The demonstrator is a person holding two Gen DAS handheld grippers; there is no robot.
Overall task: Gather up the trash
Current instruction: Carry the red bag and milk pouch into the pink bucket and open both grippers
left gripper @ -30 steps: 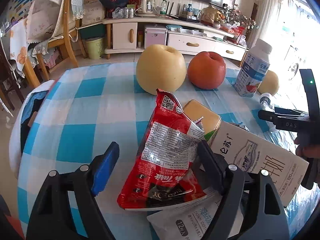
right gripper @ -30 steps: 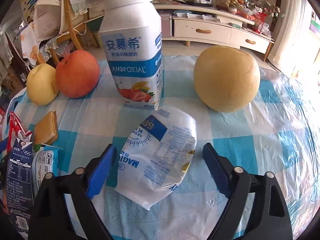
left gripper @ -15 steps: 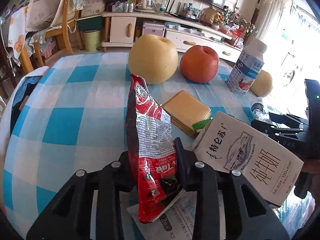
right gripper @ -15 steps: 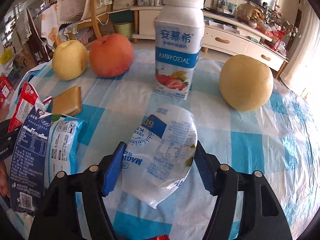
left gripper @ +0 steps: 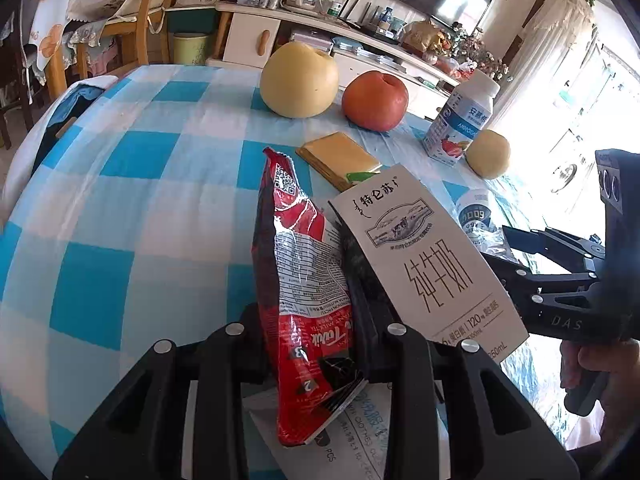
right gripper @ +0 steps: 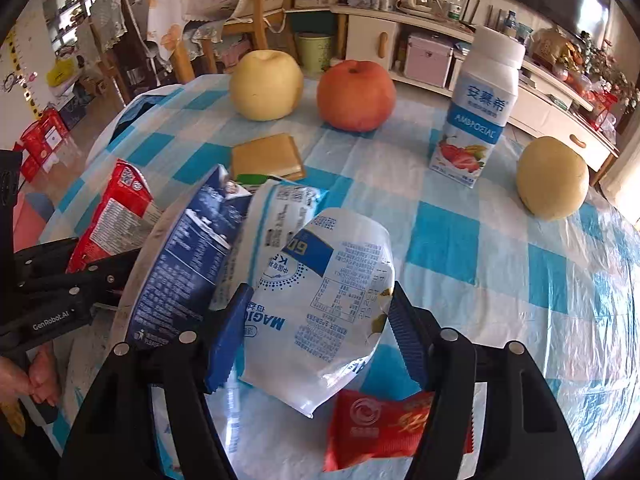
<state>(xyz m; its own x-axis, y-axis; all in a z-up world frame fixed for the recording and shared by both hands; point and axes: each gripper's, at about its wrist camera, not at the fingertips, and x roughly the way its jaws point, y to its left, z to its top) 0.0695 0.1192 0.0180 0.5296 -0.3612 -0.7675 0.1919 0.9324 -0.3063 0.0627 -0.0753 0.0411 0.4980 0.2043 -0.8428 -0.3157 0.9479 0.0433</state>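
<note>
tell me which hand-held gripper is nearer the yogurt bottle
Right. The right hand-held gripper, closed on a white wrapper, faces the yogurt bottle across open tablecloth. The left hand-held gripper sits farther back, clamping the red packet.

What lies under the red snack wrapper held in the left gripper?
Under the red snack wrapper, a white printed packet shows; the wrapper and left gripper cover most of it.

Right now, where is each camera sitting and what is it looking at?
Left wrist: sits on the left gripper, looks along its fingers shut on the red wrapper; the right gripper shows at right.
Right wrist: sits on the right gripper, fingers around the white pouch; the left gripper and a hand show at left.
Both see the red apple and yogurt bottle.
</note>
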